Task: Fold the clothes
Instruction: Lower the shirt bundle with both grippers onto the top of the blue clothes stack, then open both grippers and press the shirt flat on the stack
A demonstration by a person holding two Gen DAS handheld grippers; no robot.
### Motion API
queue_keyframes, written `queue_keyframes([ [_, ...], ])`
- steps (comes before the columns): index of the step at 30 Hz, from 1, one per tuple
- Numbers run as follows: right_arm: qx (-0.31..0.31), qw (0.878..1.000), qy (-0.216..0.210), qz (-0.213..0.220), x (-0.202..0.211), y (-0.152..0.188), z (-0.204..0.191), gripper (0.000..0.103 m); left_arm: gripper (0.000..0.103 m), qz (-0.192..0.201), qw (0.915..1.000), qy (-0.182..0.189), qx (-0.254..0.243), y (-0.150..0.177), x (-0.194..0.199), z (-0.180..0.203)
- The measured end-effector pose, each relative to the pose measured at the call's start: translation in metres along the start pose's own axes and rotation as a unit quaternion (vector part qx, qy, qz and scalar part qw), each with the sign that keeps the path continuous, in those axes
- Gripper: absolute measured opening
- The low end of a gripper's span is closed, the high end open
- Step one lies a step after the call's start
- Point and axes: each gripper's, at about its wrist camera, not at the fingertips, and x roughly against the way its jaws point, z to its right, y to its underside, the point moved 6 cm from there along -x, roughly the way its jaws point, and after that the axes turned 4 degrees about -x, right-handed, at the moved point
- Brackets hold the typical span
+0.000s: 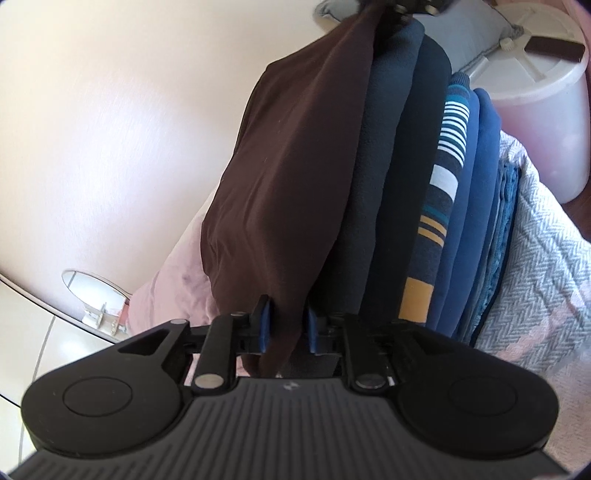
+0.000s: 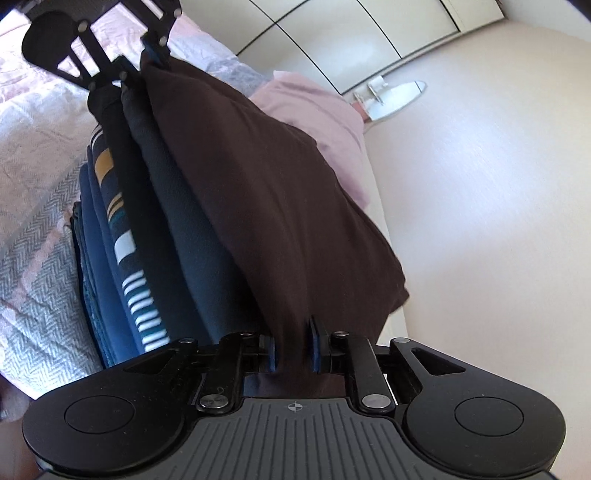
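A folded dark brown garment (image 1: 288, 177) hangs stretched between my two grippers, on top of a stack of folded clothes (image 1: 454, 206). My left gripper (image 1: 287, 325) is shut on one end of the brown garment. My right gripper (image 2: 293, 347) is shut on its other end (image 2: 266, 192). The stack (image 2: 147, 229) holds dark navy, striped and blue pieces. Each gripper shows in the other's view: the right one at the top of the left wrist view (image 1: 402, 7), the left one at the top left of the right wrist view (image 2: 155, 55).
The stack rests on a bed with a grey herringbone cover (image 1: 546, 258). A white plastic bin (image 1: 543, 96) stands beyond the bed. A pink pillow (image 2: 314, 107) lies by the pale wall. A small oval shelf (image 2: 395, 96) and cupboard doors (image 2: 351, 33) are behind.
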Motion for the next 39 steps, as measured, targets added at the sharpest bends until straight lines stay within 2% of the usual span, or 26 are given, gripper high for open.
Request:
queue_keyframes([
  [6, -0.035, 0.999, 0.013, -0.019, 0.007, 0.001, 0.001, 0.03, 0.025, -0.001, 0.9999, 0.001, 0.011, 0.003, 0.014, -0.017],
  [10, -0.05, 0.998, 0.024, -0.032, 0.019, 0.006, 0.001, 0.035, 0.029, 0.005, 0.9996, -0.002, 0.027, -0.008, -0.008, -0.042],
  [11, -0.057, 0.998, 0.026, -0.033, 0.022, 0.006, 0.002, 0.037, 0.029, 0.004, 0.9995, -0.003, 0.03, 0.002, 0.007, -0.035],
  [13, -0.072, 0.997, 0.027, -0.032, 0.031, 0.008, 0.002, 0.048, 0.03, 0.002, 0.9994, -0.005, 0.036, 0.023, 0.04, -0.015],
  [15, -0.079, 0.996, 0.027, -0.034, 0.038, 0.009, -0.002, 0.052, 0.03, 0.0, 0.9992, -0.004, 0.039, 0.031, 0.049, -0.015],
  [17, -0.087, 0.995, 0.026, -0.036, 0.045, 0.011, -0.004, 0.052, 0.031, 0.002, 0.9993, -0.003, 0.038, 0.007, 0.032, 0.009],
  [22, -0.112, 0.993, 0.024, -0.037, 0.068, 0.018, -0.009, 0.052, 0.032, 0.009, 0.9989, 0.0, 0.046, -0.006, 0.039, 0.006],
  [26, -0.128, 0.991, 0.024, -0.024, 0.067, 0.009, -0.012, 0.052, 0.032, 0.02, 0.9979, -0.004, 0.062, -0.019, 0.037, 0.01],
  [29, -0.169, 0.985, 0.021, 0.017, 0.072, -0.006, 0.003, 0.052, 0.032, 0.049, 0.9942, -0.02, 0.093, -0.027, 0.047, 0.002],
  [32, -0.21, 0.976, 0.017, 0.056, 0.075, -0.022, 0.022, 0.052, 0.032, 0.062, 0.9901, -0.016, 0.125, -0.035, 0.04, -0.019],
  [34, -0.238, 0.969, -0.003, 0.061, 0.059, -0.03, 0.043, 0.052, 0.032, 0.069, 0.9855, 0.007, 0.155, -0.042, 0.026, -0.035],
  [36, -0.267, 0.961, -0.027, 0.06, 0.038, -0.036, 0.065, 0.052, 0.032, 0.07, 0.9775, 0.058, 0.191, -0.047, 0.005, -0.049],
  [39, -0.323, 0.94, -0.106, 0.018, -0.009, -0.027, 0.083, 0.052, 0.028, 0.053, 0.9629, 0.128, 0.231, -0.051, -0.025, -0.055],
])
